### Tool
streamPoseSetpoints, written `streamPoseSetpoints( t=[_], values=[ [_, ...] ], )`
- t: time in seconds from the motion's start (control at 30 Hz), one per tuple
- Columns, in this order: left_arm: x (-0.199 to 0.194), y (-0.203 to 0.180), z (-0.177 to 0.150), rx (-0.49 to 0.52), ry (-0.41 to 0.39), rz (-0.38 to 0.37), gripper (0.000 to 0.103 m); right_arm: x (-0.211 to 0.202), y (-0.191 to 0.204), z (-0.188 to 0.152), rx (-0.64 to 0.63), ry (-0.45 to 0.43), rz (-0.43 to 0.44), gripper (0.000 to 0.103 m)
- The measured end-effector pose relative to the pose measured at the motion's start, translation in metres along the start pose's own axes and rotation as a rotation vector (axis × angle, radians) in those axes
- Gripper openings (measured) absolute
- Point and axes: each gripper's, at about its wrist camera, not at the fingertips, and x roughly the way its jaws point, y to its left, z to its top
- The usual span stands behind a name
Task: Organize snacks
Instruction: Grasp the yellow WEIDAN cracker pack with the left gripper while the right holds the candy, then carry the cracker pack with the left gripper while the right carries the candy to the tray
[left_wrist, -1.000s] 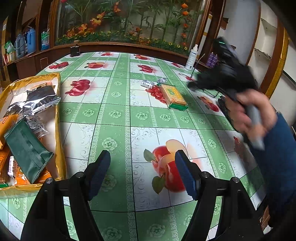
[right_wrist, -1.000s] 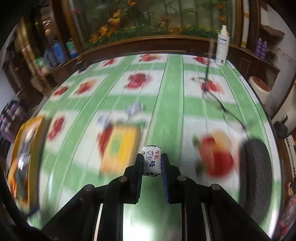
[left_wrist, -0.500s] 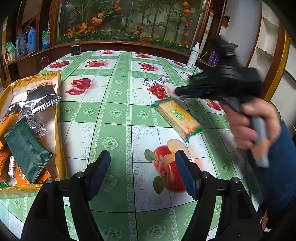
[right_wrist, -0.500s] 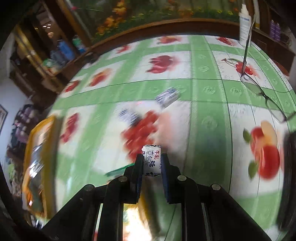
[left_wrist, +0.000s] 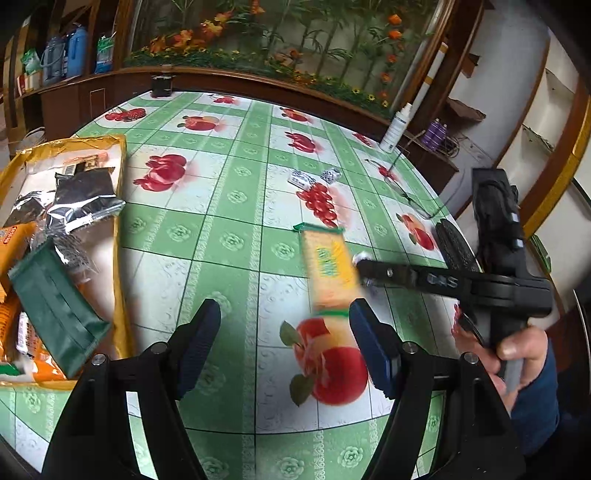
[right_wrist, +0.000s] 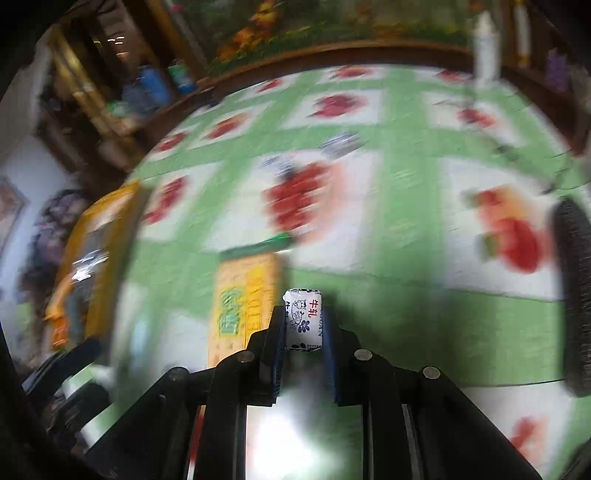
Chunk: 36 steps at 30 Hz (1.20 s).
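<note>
white spray bottle (left_wrist: 397, 127) beside purple bottles (left_wrist: 436, 133).

Right wrist view: heavily motion-blurred; tablecloth (right_wrist: 406, 229) pattern smeared.
Yellow cracker pack (right_wrist: 243, 306): print unreadable, near end hidden behind fingers.
White candy (right_wrist: 303, 319): lower part hidden between pads.
Gold snack bag (left_wrist: 122, 236): cut off at left edge of left wrist view.
Two small wrapped candies (left_wrist: 303, 179): too small to read.

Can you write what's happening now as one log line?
right gripper: shut on candy | left gripper: open, empty | cracker pack: on table
</note>
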Motion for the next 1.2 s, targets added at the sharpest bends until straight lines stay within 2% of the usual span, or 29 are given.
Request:
streamPoseSetpoints(
  t=[0.03,0.13,0.17,0.3,0.43,0.53,0.57,0.6,0.63,0.67,0.7,0.93,1.2],
  values=[
    [0.002,0.000,0.001,-0.001,0.006,0.001,0.072,-0.003,-0.001,0.000,0.009,-0.002,0.020,0.019],
    [0.014,-0.006,0.007,0.024,0.045,-0.007,0.075,-0.022,-0.004,0.002,-0.001,-0.092,-0.067,0.019],
    [0.022,-0.011,0.009,0.054,0.070,0.007,0.076,-0.028,-0.009,0.004,0.014,-0.113,-0.069,0.019],
    [0.049,-0.027,0.011,0.160,0.146,0.056,0.076,-0.035,-0.017,0.005,0.040,-0.136,-0.069,0.019],
    [0.072,-0.035,0.014,0.201,0.189,0.080,0.075,-0.033,-0.014,0.004,0.031,-0.132,-0.062,0.019],
    [0.082,-0.039,0.016,0.209,0.176,0.083,0.075,-0.032,-0.015,0.004,0.033,-0.135,-0.065,0.019],
    [0.084,-0.038,0.016,0.207,0.172,0.099,0.071,-0.032,-0.015,0.004,0.032,-0.134,-0.064,0.019],
    [0.086,-0.037,0.016,0.201,0.164,0.124,0.061,-0.032,-0.014,0.004,0.032,-0.134,-0.067,0.019],
    [0.086,-0.037,0.015,0.204,0.153,0.133,0.058,-0.032,-0.014,0.004,0.034,-0.135,-0.068,0.019],
    [0.085,-0.036,0.015,0.206,0.145,0.134,0.048,-0.032,-0.014,0.004,0.032,-0.136,-0.066,0.019],
    [0.083,-0.035,0.014,0.199,0.141,0.129,0.045,-0.032,-0.014,0.004,0.031,-0.137,-0.066,0.019],
    [0.069,-0.027,0.010,0.145,0.113,0.094,0.044,-0.030,-0.010,0.003,0.019,-0.140,-0.072,0.019],
    [0.057,-0.027,0.009,0.138,0.088,0.083,0.044,-0.027,-0.008,0.002,0.020,-0.141,-0.078,0.019]
  ],
)
